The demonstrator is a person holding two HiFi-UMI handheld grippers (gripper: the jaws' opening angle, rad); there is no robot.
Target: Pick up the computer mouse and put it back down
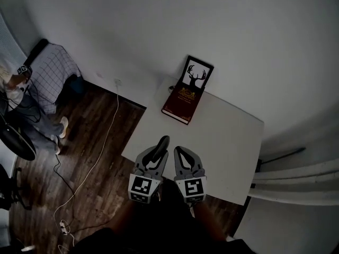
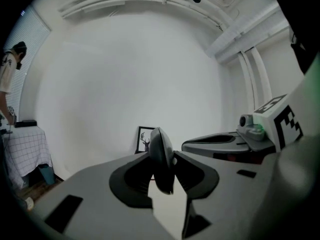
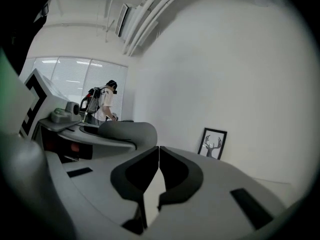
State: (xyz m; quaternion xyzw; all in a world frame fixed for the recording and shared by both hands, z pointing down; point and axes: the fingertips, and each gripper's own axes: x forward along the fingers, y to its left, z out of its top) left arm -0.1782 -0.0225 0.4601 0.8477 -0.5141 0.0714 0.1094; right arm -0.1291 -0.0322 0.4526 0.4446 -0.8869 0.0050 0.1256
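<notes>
Pinching the mouse (image 2: 161, 156) by its sides, the left gripper (image 1: 157, 154) is carrying it over the near part of the table (image 1: 228, 136), with the mouse poking out toward 12 o'clock; whether it is touching the top I cannot tell. At its 3 o'clock, just beside it, the right gripper (image 1: 180, 152) is hovering with its tongs pressed together on nothing. For the put-down, I judge the left hand should be lowering slowly and levelling the mouse so its base is meeting the top flat, spreading the tongs only once it is resting, well in from the edge. The table is lying white and mostly bare. Around the room, a person (image 1: 15, 81) is standing at 9 o'clock by a checked cloth (image 1: 53, 70), a cable (image 1: 108, 131) is trailing across the wood floor (image 1: 85, 157), and a book (image 1: 180, 103) is lying at 12 o'clock before a deer frame (image 1: 197, 74) leaning on the wall (image 1: 222, 25).
</notes>
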